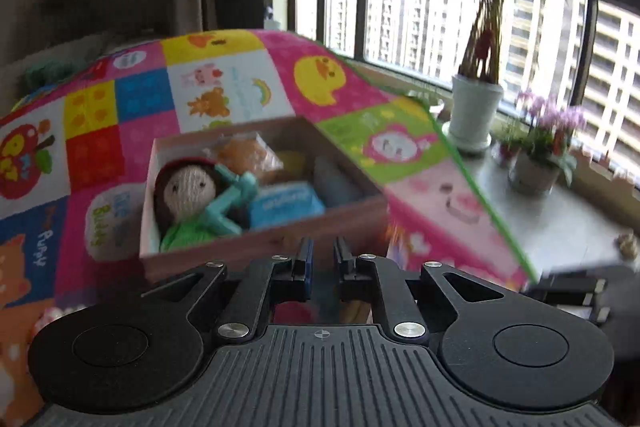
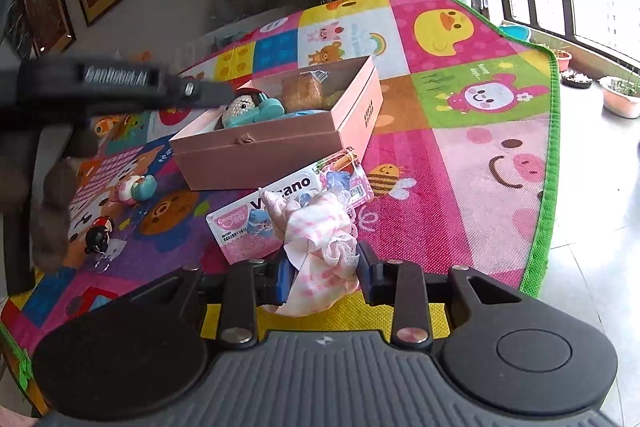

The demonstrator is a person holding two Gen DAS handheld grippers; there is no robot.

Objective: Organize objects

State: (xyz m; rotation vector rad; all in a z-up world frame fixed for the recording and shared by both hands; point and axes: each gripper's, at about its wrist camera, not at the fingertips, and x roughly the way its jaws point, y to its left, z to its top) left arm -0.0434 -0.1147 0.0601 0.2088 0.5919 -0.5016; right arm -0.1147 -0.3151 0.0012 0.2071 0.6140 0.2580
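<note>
While several toys already lie in the pink box [image 2: 276, 135], we judge the tidying to be past its middle but not finished. Inside the box we see a knitted doll [image 1: 182, 191] with a red cap and green dress, a teal plastic toy [image 1: 232, 201] across it, a blue packet [image 1: 286, 205], and an orange bagged item [image 1: 250, 157] at the far wall; something grey and something yellow sit deeper in, too blurred for us to name. The box rests on the colourful play mat [image 2: 460, 163] on the floor. Our left gripper [image 1: 322, 259] hangs just before the near wall of the box with its jaws drawn nearly together and nothing between them, so we take it that this hand is free for the next pick. Our right gripper [image 2: 324, 271] has its jaws closed narrowly on a pink-and-white frilly cloth bundle [image 2: 316, 231], lifted over the mat just short of the box; we expect this piece to go in next. Still out on the mat we count a flat pink toy package [image 2: 296, 203] lying just beside the near corner of the box, a small pink-and-teal figure [image 2: 134, 189] to the left of it, and a little black-and-red figure [image 2: 98, 229] nearer to us, well apart from the box. So by our reckoning four things remain outside: the bundle we hold and three on the mat. The box looks fairly full already, and the flat package may need to be laid on top or slid along a wall.
</note>
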